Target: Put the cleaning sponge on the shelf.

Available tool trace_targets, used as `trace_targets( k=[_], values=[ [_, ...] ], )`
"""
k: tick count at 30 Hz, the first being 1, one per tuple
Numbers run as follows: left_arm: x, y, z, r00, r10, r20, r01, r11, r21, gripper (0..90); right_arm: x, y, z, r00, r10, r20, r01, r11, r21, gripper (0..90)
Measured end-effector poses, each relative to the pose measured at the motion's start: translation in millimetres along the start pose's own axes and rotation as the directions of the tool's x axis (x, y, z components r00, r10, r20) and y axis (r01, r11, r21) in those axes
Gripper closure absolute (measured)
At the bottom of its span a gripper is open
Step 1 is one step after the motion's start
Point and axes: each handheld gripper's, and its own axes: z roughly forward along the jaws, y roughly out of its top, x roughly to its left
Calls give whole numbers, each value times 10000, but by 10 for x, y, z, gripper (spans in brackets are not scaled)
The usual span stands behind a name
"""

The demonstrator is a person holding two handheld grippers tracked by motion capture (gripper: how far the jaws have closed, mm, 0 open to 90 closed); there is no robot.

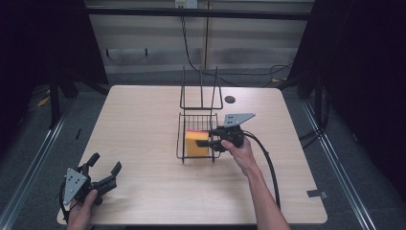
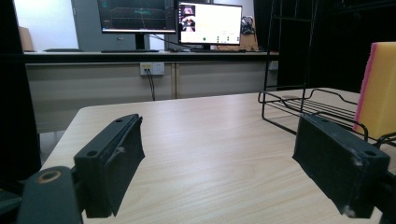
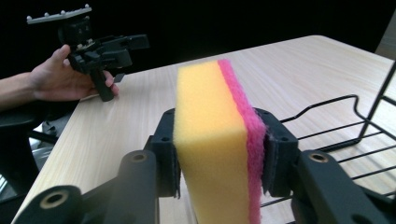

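Right gripper (image 1: 205, 143) clamps yellow sponge (image 1: 196, 143) over wire rack (image 1: 182, 143); left gripper (image 1: 105, 167) spread wide.

The high view looks forward and down over the whole pale wooden table (image 1: 143, 124). The left gripper view sits low near the table's front corner, facing the black wire rack (image 2: 299, 100) — also seen close up, with the yellow-and-pink sponge (image 3: 219, 140), in the right gripper view.
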Motion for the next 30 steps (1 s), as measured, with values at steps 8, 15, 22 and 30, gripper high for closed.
trace_targets(
  k=[8,15,22,30],
  values=[
    [0,0,0,10000,1,5,-1,10000,-1,156,25,8,20,9991,-117,396,109,9997,204,471],
    [2,1,0,10000,22,-19,-22,10000,1,156,31,26,-11,9934,281,1108,-291,9995,76,291],
    [0,0,0,10000,2,-1,-2,10000,2,156,58,57,-51,9877,341,1527,-308,9992,-242,173],
    [1,0,0,10000,17,-11,-17,10000,4,156,132,117,-118,9814,187,1913,-121,9993,-359,148]
  ],
)
